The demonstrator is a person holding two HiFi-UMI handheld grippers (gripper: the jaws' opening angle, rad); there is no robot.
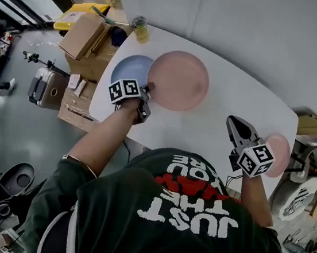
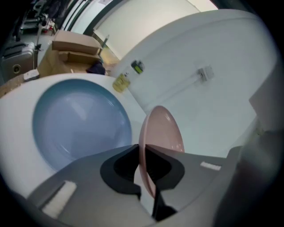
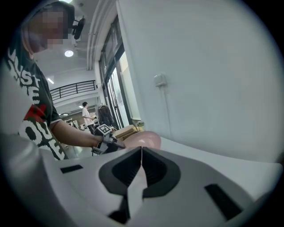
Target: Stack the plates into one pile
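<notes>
On the white table (image 1: 216, 125) a blue plate (image 1: 129, 67) lies flat at the far left. My left gripper (image 1: 149, 94) is shut on the near rim of a large pink plate (image 1: 179, 80), which overlaps the blue plate's right edge. In the left gripper view the pink plate (image 2: 165, 129) stands tilted on edge between the jaws of the left gripper (image 2: 143, 149), beside the blue plate (image 2: 80, 122). A small pink plate (image 1: 280, 153) lies at the table's right end. My right gripper (image 1: 235, 123) hovers left of it, shut and empty, as the right gripper view (image 3: 141, 150) confirms.
A yellow bottle (image 1: 140, 29) stands at the table's far left corner. Cardboard boxes (image 1: 89, 38) and a grey case (image 1: 46, 88) sit on the floor to the left. A chair (image 1: 307, 160) is off the right end. A wall (image 1: 246, 30) runs behind the table.
</notes>
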